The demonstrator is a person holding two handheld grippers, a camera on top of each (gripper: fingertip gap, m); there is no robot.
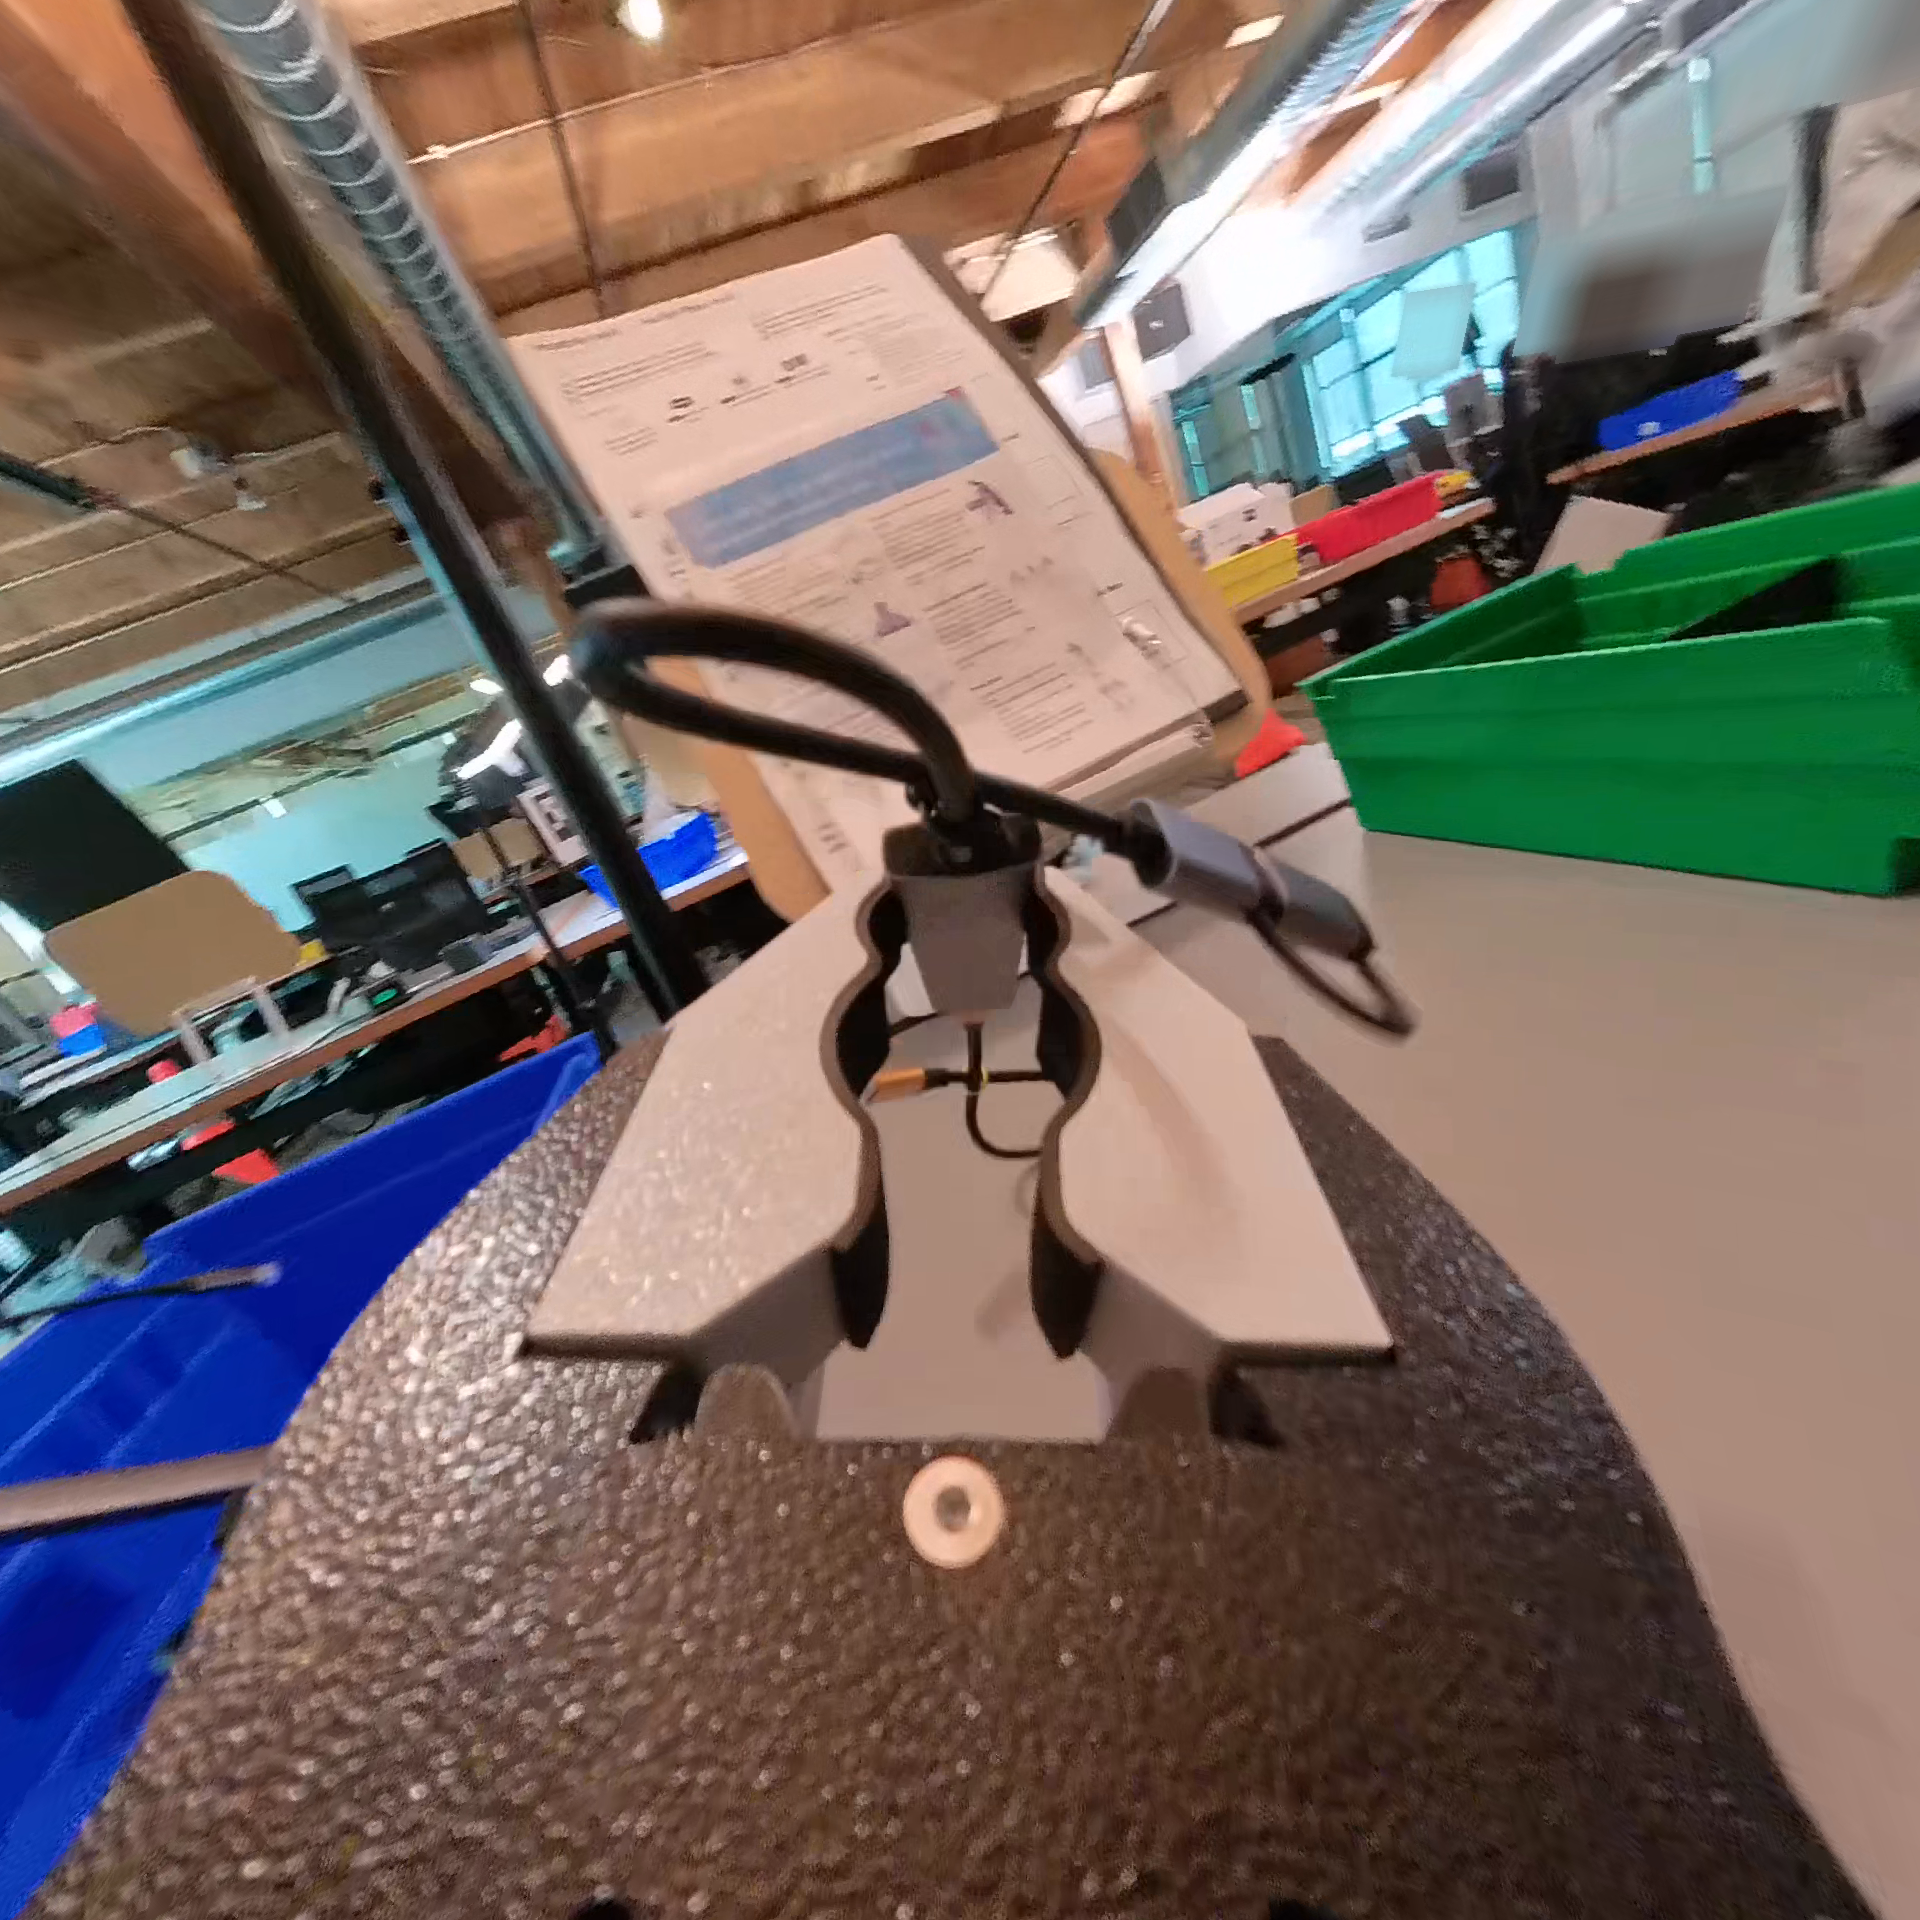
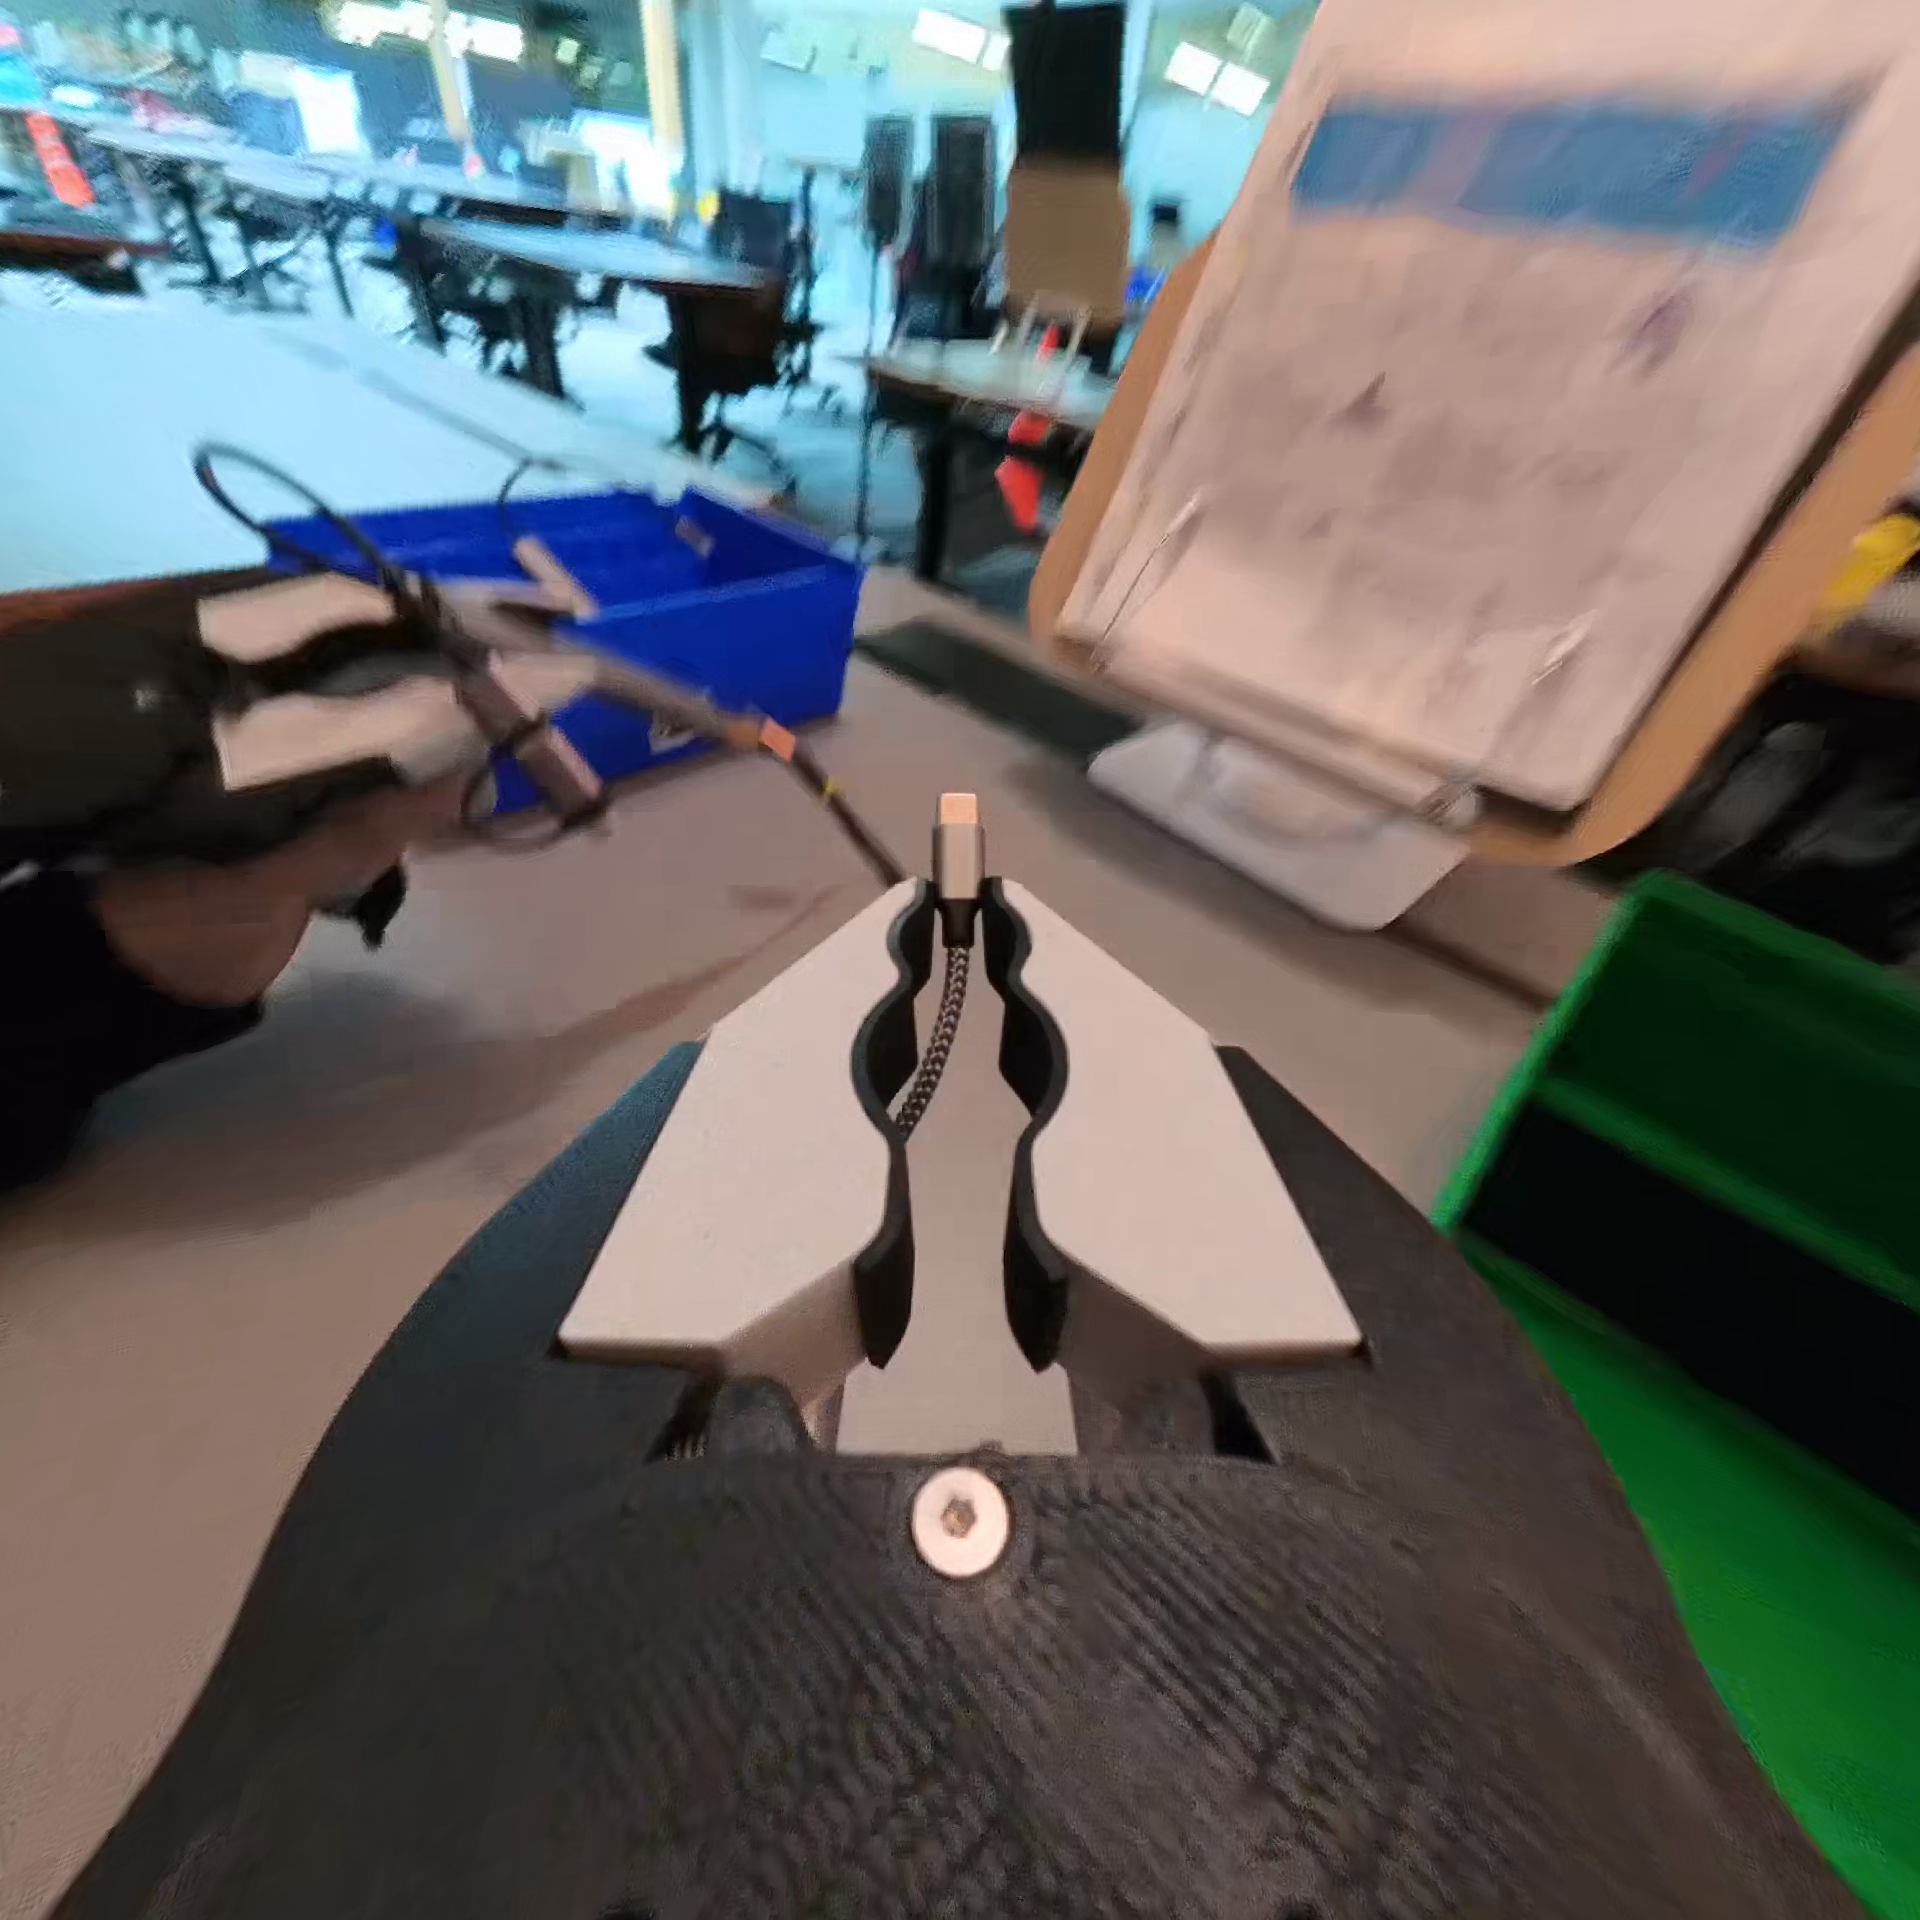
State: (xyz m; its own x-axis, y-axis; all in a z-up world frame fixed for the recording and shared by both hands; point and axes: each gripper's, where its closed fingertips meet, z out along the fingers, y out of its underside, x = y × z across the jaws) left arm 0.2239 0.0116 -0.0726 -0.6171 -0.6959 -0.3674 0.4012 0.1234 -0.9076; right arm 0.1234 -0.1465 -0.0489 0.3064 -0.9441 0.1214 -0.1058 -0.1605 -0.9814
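Left gripper (image 1: 961,914): the jaws are closed on a grey adapter body (image 1: 961,935), held at the fingertips above the table (image 1: 1558,1091); a black cable loop (image 1: 748,686) rises from its top and runs to a second grey connector housing (image 1: 1216,862) hanging just beside the jaws on their right. Right gripper (image 2: 958,894): the jaws are closed on the dark collar of a grey cable plug (image 2: 958,842), whose metal tip projects forward past the fingertips, while the braided cable (image 2: 930,1049) trails back between the fingers. In the right wrist view the left gripper is seen well to the left, apart from the plug, with its cable and connectors dangling below it. For a clean grip, the plug is judged best kept straight along the jaw axis and pinched at the collar, not on the braid, since a tilted plug would be likely to slip. Surroundings: a blue bin (image 2: 665,592) at the left, a green bin (image 1: 1621,727) at the right, and a propped sheaf of printed sheets (image 1: 883,499) on a stand at the rear. Both views are motion-blurred. The dangling cable loop is judged the likeliest thing to snag.
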